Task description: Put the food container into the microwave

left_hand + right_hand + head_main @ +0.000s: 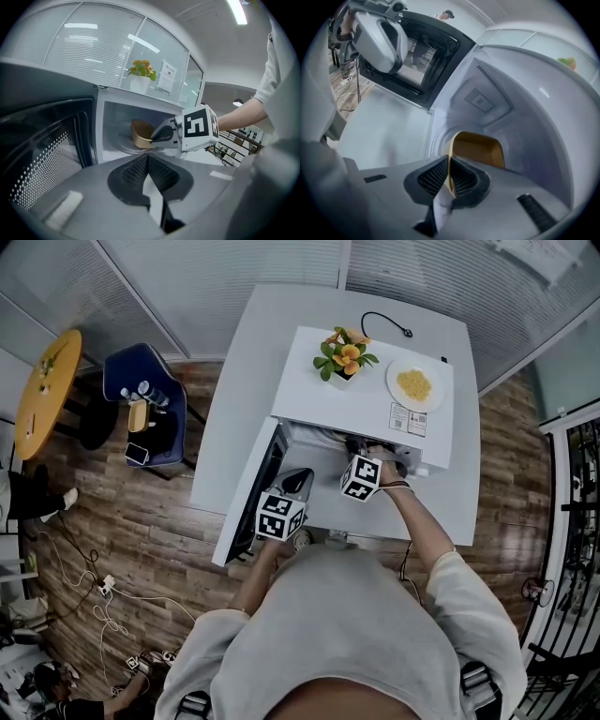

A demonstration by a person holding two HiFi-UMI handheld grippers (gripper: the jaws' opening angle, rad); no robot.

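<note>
The white microwave (309, 399) stands on a white table with its door (251, 502) swung open to the left. In the left gripper view, a tan food container (139, 133) sits tilted over the turntable inside the cavity. My right gripper (157, 137) reaches in and is shut on the container's near rim. In the right gripper view, the container's (480, 149) thin wall is pinched between the pads of the right gripper (449, 171). My left gripper (148, 159) hovers in front of the opening beside the door (47, 140), shut and empty.
On top of the microwave stand a potted plant (342, 357) and a plate of yellow food (414, 383). The white table (234, 399) extends left of the microwave. A blue chair (145, 409) and a round yellow table (42, 390) stand on the wooden floor to the left.
</note>
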